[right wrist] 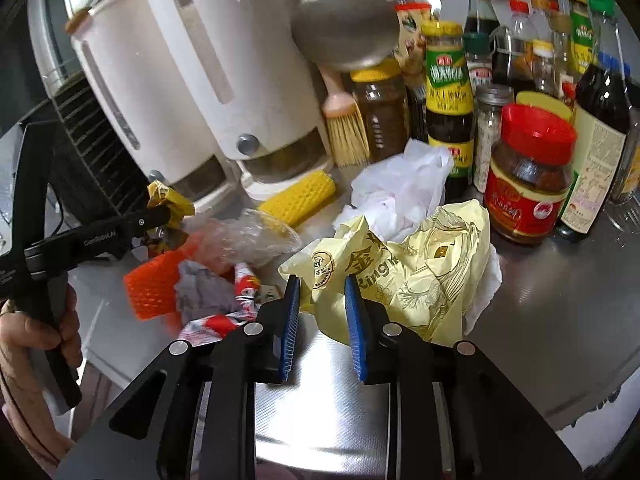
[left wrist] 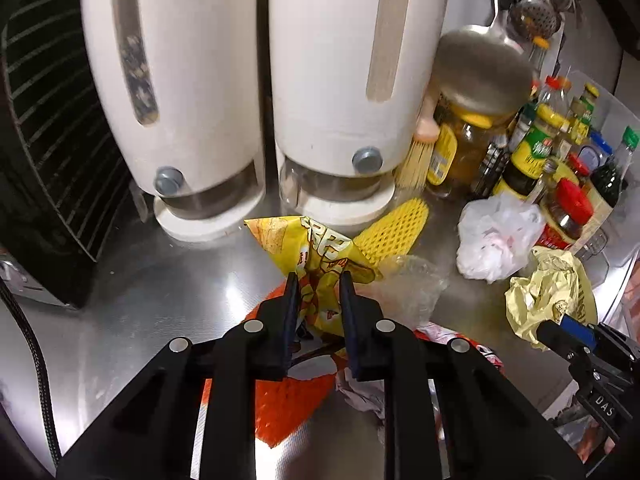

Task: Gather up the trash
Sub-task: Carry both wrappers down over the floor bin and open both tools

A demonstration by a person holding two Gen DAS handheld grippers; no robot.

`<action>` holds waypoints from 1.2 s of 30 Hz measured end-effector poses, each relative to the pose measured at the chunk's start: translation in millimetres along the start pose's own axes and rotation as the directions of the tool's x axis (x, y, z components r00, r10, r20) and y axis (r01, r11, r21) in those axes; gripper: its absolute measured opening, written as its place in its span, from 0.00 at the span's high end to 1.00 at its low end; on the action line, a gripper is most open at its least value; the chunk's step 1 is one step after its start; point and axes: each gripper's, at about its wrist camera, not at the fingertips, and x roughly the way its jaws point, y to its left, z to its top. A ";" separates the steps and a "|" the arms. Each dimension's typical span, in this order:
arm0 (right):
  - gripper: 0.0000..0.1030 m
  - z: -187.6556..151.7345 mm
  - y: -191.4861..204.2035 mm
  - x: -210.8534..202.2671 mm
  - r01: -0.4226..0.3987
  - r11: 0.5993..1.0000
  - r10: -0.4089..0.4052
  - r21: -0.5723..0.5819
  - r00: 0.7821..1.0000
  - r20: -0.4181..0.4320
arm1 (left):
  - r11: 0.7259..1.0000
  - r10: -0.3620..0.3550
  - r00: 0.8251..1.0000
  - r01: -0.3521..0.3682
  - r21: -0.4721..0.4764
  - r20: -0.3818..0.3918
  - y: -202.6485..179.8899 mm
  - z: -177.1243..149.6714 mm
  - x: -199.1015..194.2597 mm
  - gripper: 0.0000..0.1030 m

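A yellow snack wrapper (left wrist: pixel 316 264) is clamped between the narrowed fingers of the left gripper (left wrist: pixel 320 280), lifted above the steel counter (left wrist: pixel 160 300). A crumpled pale-yellow paper bag (right wrist: pixel 416 272) is gripped at its edge by the right gripper (right wrist: pixel 322 284). Two foam fruit nets are seen, one orange (right wrist: pixel 154 286) and one yellow (right wrist: pixel 300 196), beside one white plastic bag (right wrist: pixel 404 184) and one clear plastic bag (right wrist: pixel 248 236). Two white dispensers (left wrist: pixel 340 80) are stood behind, near many sauce bottles (right wrist: pixel 448 92).
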 end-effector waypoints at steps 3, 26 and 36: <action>0.77 1.5 6.0 -20.4 -0.013 1.000 0.013 -0.008 0.999 0.031 | 1.000 0.012 0.999 -0.011 -0.006 0.040 0.1 2.7 -24.1 0.82; 0.77 -141.6 26.1 -123.8 -0.044 0.996 0.047 -0.078 0.998 0.032 | 0.995 -0.100 0.988 0.102 -0.013 0.119 -41.0 -203.4 -159.7 0.82; 0.77 -223.7 -2.7 -53.9 -0.046 0.998 0.040 -0.036 0.988 -0.148 | 0.988 -0.141 0.985 0.134 -0.078 -0.102 -44.6 -305.9 -61.6 0.82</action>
